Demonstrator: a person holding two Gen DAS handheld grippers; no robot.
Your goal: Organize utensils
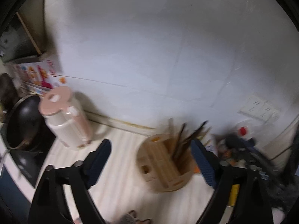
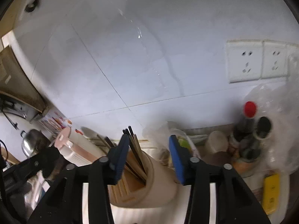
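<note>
A round wooden utensil holder (image 1: 164, 166) stands on the pale counter (image 1: 115, 177), with several dark and wooden chopsticks (image 1: 186, 136) sticking out of it. My left gripper (image 1: 150, 147) is open wide above and in front of the holder, its blue pads (image 1: 101, 158) well apart and holding nothing. In the right wrist view the same holder (image 2: 158, 183) sits just beyond my right gripper (image 2: 148, 141), and the chopsticks (image 2: 135, 147) rise beside the left pad. The right jaws stand apart and grip nothing.
A white jug with a pink lid (image 1: 65, 119) and a black wok (image 1: 24, 123) stand at the left. Bottles, one with a red cap (image 2: 249, 109), a plastic bag and a yellow object (image 2: 271, 194) crowd the right. Wall sockets (image 2: 257, 61) sit on the tiled wall.
</note>
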